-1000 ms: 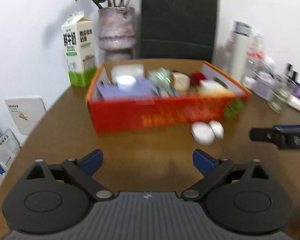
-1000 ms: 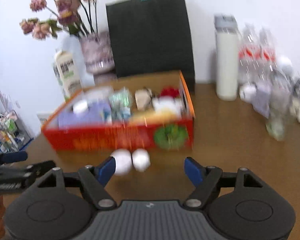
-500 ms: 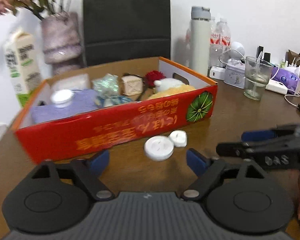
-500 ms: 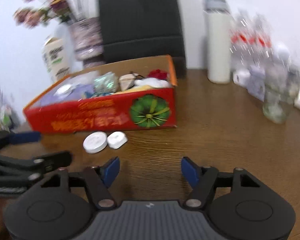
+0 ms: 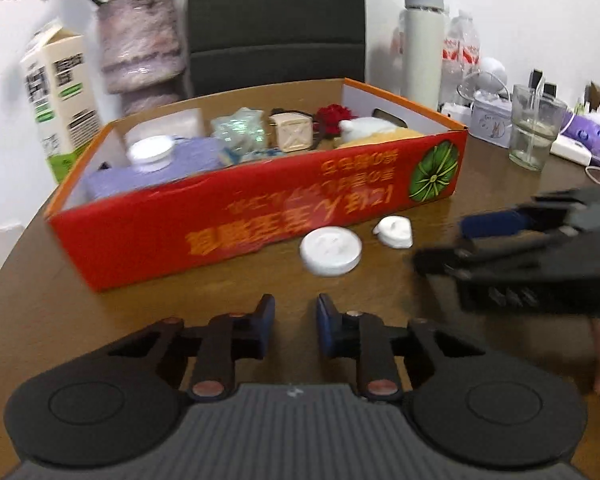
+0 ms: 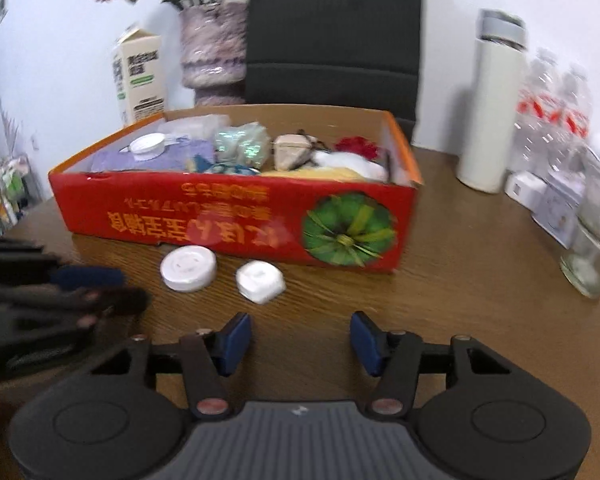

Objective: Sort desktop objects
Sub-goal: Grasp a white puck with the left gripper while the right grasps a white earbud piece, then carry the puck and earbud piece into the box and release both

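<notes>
Left wrist view: my left claw (image 5: 293,330) sits low at centre, its blue pads drawn near together with a narrow gap, holding nothing. Above it on the table (image 5: 380,300) lie a round white cap (image 5: 330,251) and, just right of it, a smaller white lump (image 5: 394,231), both close in front of the red box (image 5: 228,228). My right claw (image 5: 452,244) is blurred at the right edge.

Right wrist view: my right claw (image 6: 300,338) is at lower centre, pads spread wide, empty. The cap (image 6: 187,268) and lump (image 6: 260,276) lie above and left of it, before the box (image 6: 236,220). My left claw (image 6: 100,288) blurs in at the left.
</notes>
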`<action>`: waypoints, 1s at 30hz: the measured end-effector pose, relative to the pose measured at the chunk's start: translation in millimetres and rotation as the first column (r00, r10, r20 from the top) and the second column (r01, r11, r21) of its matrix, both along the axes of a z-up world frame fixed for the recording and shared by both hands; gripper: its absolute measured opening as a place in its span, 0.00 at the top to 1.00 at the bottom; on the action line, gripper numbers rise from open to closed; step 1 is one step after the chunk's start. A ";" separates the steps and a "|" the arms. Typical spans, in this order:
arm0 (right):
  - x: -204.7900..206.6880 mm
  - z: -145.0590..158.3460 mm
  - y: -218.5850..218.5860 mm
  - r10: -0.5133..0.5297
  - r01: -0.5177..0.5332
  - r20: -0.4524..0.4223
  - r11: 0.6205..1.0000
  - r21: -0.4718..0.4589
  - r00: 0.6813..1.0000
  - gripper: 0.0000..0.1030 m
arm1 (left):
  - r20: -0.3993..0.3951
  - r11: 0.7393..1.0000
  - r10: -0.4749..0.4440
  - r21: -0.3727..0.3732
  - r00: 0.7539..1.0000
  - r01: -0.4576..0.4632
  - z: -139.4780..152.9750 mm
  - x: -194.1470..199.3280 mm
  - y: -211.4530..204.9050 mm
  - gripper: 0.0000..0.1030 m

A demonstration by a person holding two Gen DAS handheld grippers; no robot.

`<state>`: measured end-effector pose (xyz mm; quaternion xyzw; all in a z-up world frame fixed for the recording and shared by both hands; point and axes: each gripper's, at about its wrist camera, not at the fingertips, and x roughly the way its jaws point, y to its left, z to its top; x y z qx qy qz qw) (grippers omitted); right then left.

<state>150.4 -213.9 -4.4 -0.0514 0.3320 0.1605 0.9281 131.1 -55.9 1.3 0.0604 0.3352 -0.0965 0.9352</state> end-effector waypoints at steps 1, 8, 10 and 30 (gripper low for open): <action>3.6 0.3 6.7 0.007 -0.007 -0.002 1.000 -0.001 1.000 0.47 | 0.001 1.000 0.007 -0.009 1.000 -0.007 -0.2 -2.7 4.4 0.78; 23.0 0.7 35.0 -0.027 0.027 0.008 1.000 0.008 1.000 0.75 | 0.010 0.998 0.022 -0.051 1.000 -0.021 1.9 -1.0 14.8 0.54; 20.7 0.4 31.0 -0.022 0.022 0.010 1.000 0.003 1.000 0.75 | 0.021 0.999 0.009 -0.044 1.000 -0.008 2.3 -2.1 11.8 0.50; -53.9 9.7 -19.5 -0.038 0.035 0.057 0.998 0.054 0.998 0.75 | 0.097 0.993 0.109 -0.060 0.989 -0.104 12.4 9.3 -16.3 0.63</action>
